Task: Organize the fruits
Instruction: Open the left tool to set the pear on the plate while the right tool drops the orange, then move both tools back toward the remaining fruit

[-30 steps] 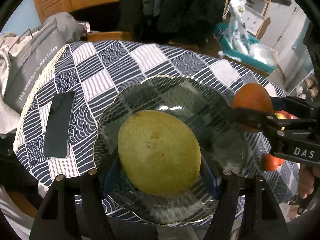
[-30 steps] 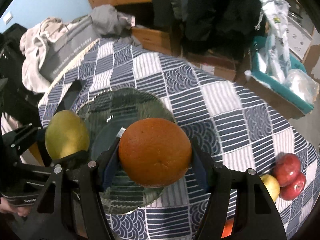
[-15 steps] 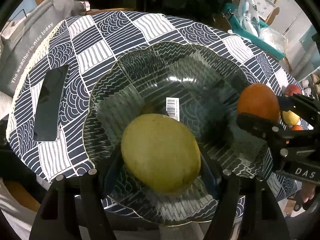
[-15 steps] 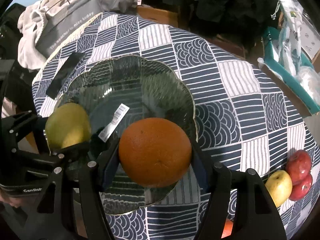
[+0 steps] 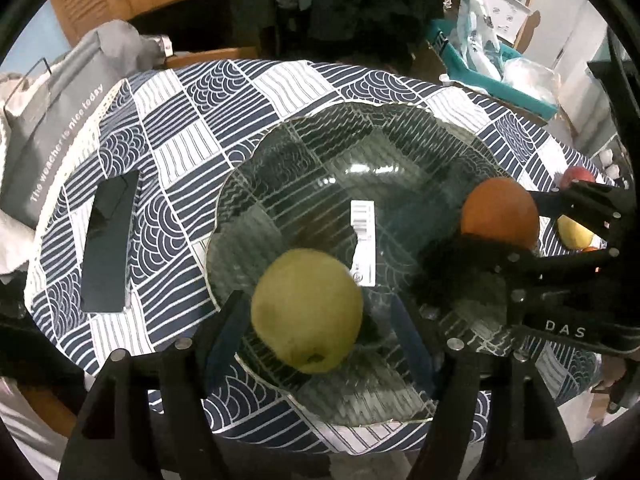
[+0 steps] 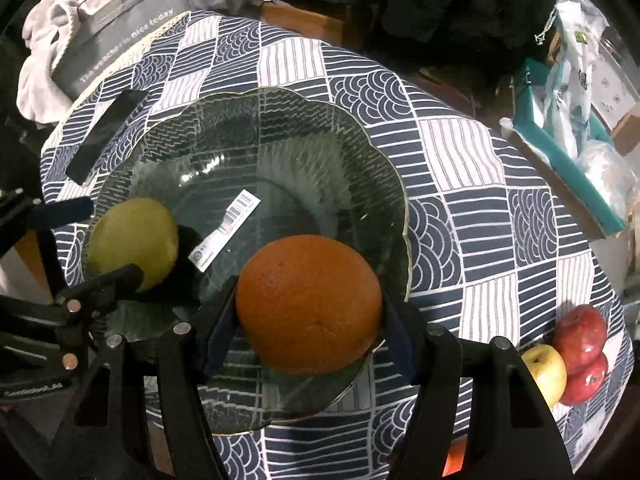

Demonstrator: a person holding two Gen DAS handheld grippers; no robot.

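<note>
The left tool (image 5: 316,320) stands spread around the green fruit (image 5: 307,311), which seems to lie free in the glass dish (image 5: 320,152) with a gap at the right pad. The right tool (image 6: 308,330) pinches the orange (image 6: 308,304) low over the dish's near rim; its jaws have just closed slightly. Three apples (image 6: 576,356) lie apart on the checked surface (image 6: 460,160)

Small orange fruit (image 6: 456,458) mostly hidden behind right claw (image 6: 310,332), perhaps tangerine.
</note>
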